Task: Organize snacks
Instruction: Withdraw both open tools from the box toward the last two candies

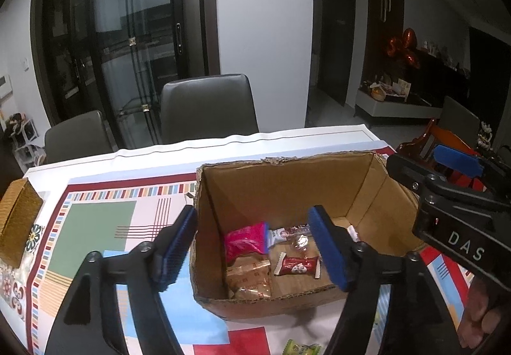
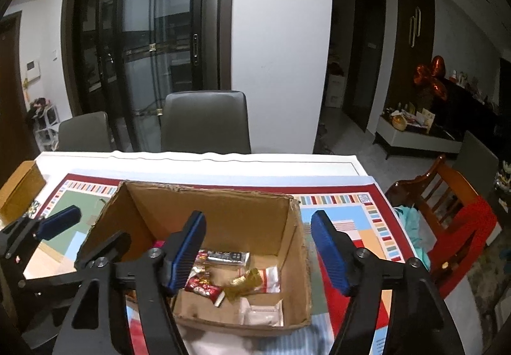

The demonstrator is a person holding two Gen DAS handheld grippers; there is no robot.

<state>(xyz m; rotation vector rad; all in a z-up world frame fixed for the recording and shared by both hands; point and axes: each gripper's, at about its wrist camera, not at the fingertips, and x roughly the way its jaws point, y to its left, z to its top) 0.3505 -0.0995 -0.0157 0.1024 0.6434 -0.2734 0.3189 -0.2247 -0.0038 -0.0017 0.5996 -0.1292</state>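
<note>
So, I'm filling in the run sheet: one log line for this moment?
left gripper: open, empty | right gripper: open, empty | cardboard box: holds wrapped snacks | green packet: outside box

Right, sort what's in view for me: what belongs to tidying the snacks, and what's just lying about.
Belongs to the job:
- cardboard box
- pink packet
- red wrapped candy
- tan biscuit packet
- gold wrapper
- green snack packet, outside the box

Just lying about:
- woven box
- grey chair
- wooden chair
- balloons
</note>
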